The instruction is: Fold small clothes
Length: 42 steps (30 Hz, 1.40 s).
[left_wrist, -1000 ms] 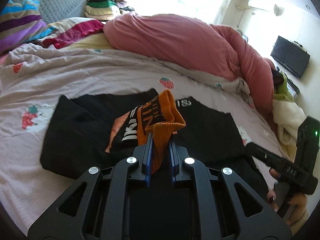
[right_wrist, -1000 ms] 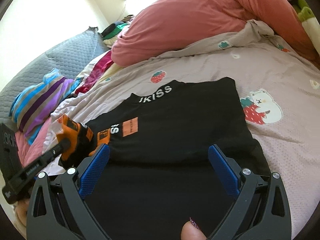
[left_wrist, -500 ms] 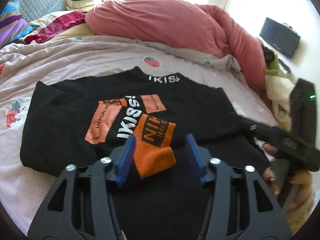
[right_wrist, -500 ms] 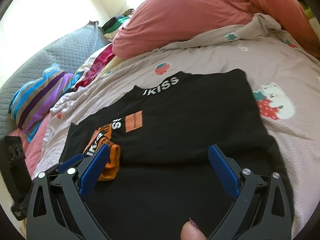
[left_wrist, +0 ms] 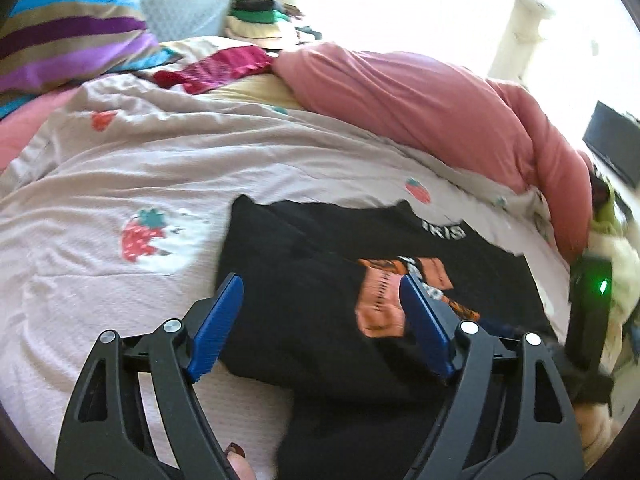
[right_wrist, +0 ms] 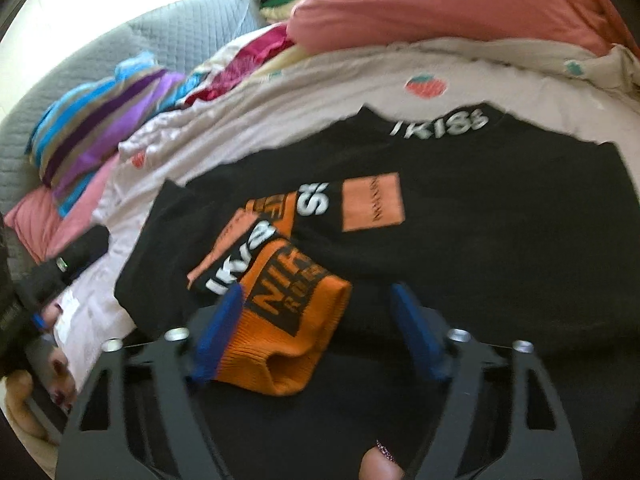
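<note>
Now my left hand-held gripper [left_wrist: 320, 320], jaws apart, has released the orange cuff [right_wrist: 292, 320] onto the black sweater [right_wrist: 480, 240]; right hand-held gripper [right_wrist: 320, 332] gapes around it.

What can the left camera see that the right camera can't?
Only the left wrist view shows the big strawberry print on the sheet and a dark screen by the wall. Only the right wrist view clearly shows the orange cuff lying on the black sweater. Both show the sweater, the pink duvet, the striped pillow and open blue-padded grippers.
</note>
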Each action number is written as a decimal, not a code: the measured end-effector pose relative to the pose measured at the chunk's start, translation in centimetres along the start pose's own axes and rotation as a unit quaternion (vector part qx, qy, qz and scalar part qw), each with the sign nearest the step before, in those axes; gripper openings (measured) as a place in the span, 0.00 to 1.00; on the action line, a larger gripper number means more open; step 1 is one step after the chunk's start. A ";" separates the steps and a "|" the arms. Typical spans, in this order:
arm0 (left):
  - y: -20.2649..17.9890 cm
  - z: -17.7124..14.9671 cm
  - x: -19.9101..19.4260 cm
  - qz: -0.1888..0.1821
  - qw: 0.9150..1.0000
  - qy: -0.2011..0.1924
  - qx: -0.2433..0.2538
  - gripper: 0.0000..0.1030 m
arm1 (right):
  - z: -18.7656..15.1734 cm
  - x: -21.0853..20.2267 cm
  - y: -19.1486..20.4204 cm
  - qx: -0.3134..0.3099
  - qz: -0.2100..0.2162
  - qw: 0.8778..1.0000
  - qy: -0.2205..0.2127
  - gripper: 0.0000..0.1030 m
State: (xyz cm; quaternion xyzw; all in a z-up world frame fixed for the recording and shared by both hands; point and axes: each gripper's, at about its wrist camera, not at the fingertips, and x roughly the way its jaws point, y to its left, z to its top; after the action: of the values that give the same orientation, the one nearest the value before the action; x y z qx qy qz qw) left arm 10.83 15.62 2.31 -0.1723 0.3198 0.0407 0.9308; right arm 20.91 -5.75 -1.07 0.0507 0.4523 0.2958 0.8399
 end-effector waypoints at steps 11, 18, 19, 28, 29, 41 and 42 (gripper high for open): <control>3.0 0.4 -1.2 0.006 0.998 -0.016 -0.058 0.71 | 0.4 -1.6 3.9 -0.054 0.022 0.997 -0.041 0.08; 4.3 0.2 -1.3 0.002 0.996 -0.012 -0.083 0.71 | 3.3 -5.9 5.3 -0.080 0.058 0.990 -0.102 0.07; 4.3 0.2 -1.2 0.002 0.996 -0.011 -0.083 0.71 | 3.8 -6.5 5.2 -0.082 0.059 0.989 -0.110 0.06; 3.9 0.0 -1.0 -0.003 0.997 -0.011 -0.070 0.71 | 6.5 -9.9 1.7 -0.093 0.010 0.983 -0.157 0.05; 3.8 0.0 -1.0 -0.004 0.998 -0.010 -0.068 0.71 | 6.5 -10.1 1.0 -0.090 0.001 0.983 -0.160 0.05; 0.0 0.3 -0.1 -0.015 1.000 -0.001 -0.003 0.71 | 5.5 -9.9 -6.9 -0.033 -0.080 0.984 -0.154 0.05; -0.2 0.4 0.0 -0.015 1.000 0.000 0.000 0.71 | 5.4 -9.8 -7.2 -0.030 -0.082 0.984 -0.154 0.05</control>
State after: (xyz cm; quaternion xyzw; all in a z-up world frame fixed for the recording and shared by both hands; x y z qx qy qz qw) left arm 11.09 15.55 2.64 -0.1777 0.3174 0.0263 0.9311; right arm 24.32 -15.96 6.69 0.0331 0.3114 0.2284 0.9218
